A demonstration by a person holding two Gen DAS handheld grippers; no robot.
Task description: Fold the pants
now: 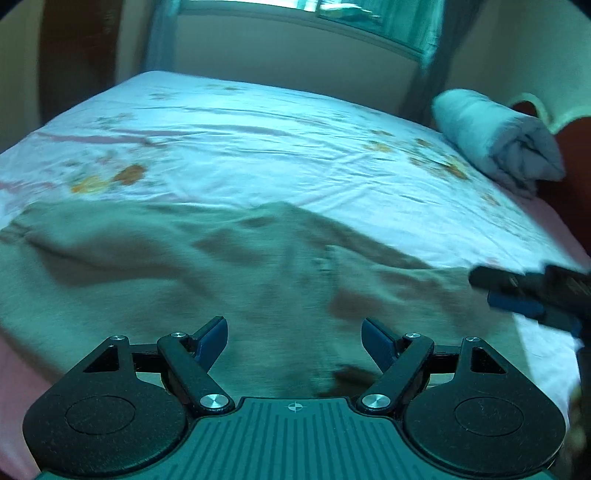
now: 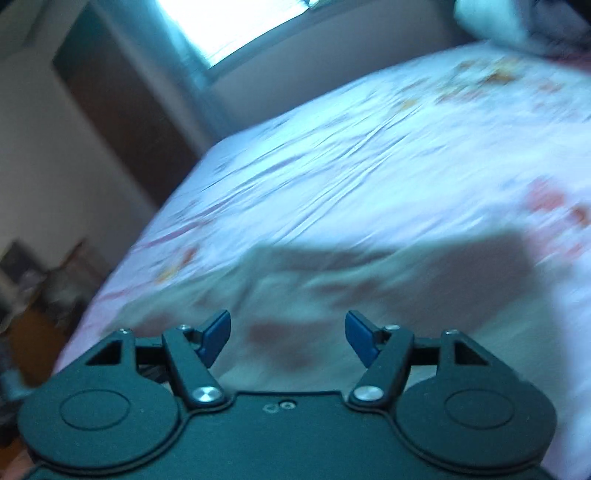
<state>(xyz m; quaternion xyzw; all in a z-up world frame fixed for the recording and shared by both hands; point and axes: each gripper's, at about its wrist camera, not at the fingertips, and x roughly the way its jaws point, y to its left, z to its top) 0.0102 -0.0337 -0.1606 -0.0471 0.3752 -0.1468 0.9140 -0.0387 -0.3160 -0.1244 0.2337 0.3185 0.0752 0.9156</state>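
Beige-grey pants point(image 1: 207, 280) lie spread and wrinkled on the near part of the bed; they also show blurred in the right wrist view point(image 2: 388, 295). My left gripper point(image 1: 293, 339) is open and empty, hovering just above the pants' near edge. My right gripper point(image 2: 288, 338) is open and empty above the pants. The right gripper also shows in the left wrist view point(image 1: 532, 295) at the right edge, over the pants' right end.
The bed has a white floral sheet point(image 1: 258, 140). A rolled pale blanket point(image 1: 495, 136) lies at the far right corner. A window point(image 1: 332, 14) and wall stand behind the bed. A dark door point(image 2: 122, 107) and floor clutter point(image 2: 44, 288) are to the left.
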